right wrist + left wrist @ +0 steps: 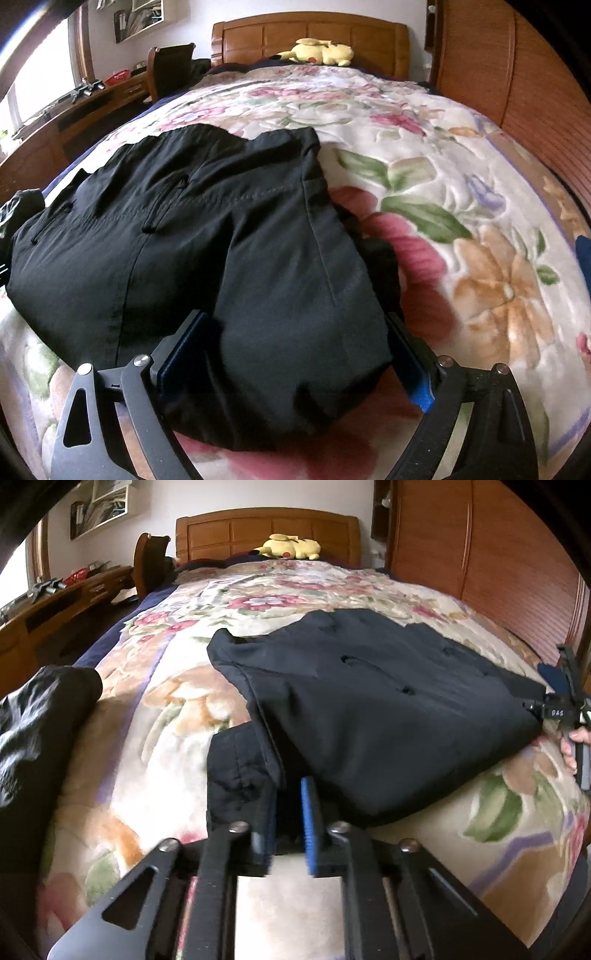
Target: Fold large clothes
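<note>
A large black jacket lies partly folded on the floral bedspread. My left gripper is shut on the jacket's near left edge, its blue pads pinching the fabric. In the right wrist view the jacket fills the middle. My right gripper stands wide open with a thick fold of the jacket between its fingers; the pads sit at either side of the fold. The right gripper also shows in the left wrist view at the jacket's right corner.
A yellow plush toy lies by the wooden headboard. Another dark garment sits at the bed's left edge. A wooden desk and chair stand left; a wooden wardrobe stands right.
</note>
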`<state>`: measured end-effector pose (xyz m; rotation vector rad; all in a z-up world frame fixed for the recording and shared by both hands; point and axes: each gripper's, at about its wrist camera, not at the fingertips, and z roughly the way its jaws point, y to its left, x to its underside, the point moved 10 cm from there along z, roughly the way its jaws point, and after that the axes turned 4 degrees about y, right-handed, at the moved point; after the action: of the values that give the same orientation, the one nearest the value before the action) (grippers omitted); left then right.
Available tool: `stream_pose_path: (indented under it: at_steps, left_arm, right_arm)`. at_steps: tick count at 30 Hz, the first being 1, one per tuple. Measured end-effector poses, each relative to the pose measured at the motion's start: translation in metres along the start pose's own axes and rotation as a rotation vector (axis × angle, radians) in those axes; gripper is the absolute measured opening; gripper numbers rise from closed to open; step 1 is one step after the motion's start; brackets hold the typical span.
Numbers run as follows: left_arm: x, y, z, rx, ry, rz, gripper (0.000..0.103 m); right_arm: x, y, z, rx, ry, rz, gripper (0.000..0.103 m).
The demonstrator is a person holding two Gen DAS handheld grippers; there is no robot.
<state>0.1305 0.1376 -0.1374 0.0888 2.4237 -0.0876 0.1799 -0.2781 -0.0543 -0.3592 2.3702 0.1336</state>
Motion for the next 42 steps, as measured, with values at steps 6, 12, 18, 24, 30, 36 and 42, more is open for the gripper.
stream_pose_path:
  at_steps: [6, 12, 18, 24, 30, 36, 42]
  left_arm:
    - [-0.01, 0.0, -0.013, -0.015, -0.038, -0.018, 0.003]
    - [-0.013, -0.008, -0.043, -0.02, -0.109, -0.041, 0.002]
    - [0.014, -0.037, -0.075, 0.043, -0.127, -0.006, 0.002]
    - [0.046, -0.059, -0.093, 0.026, -0.111, 0.051, 0.002]
    - [0.042, -0.055, -0.097, -0.026, -0.12, 0.041, 0.023]
    - [0.021, -0.073, -0.119, 0.028, -0.211, 0.015, 0.078]
    - [0.006, -0.113, -0.106, 0.093, -0.217, 0.024, 0.079]
  right_arm:
    - [0.0, 0.01, -0.005, -0.071, -0.017, -0.054, 0.04]
    - [0.008, 0.012, -0.042, -0.067, -0.078, -0.116, 0.021]
    - [0.042, -0.005, -0.096, -0.055, -0.106, -0.143, 0.021]
    - [0.095, -0.021, -0.142, -0.07, -0.077, -0.138, 0.025]
    - [0.107, -0.033, -0.15, 0.07, -0.059, -0.125, 0.058]
    - [0.092, -0.033, -0.183, 0.119, -0.168, -0.091, 0.067]
    - [0.079, 0.01, -0.182, 0.072, -0.241, -0.143, 0.067]
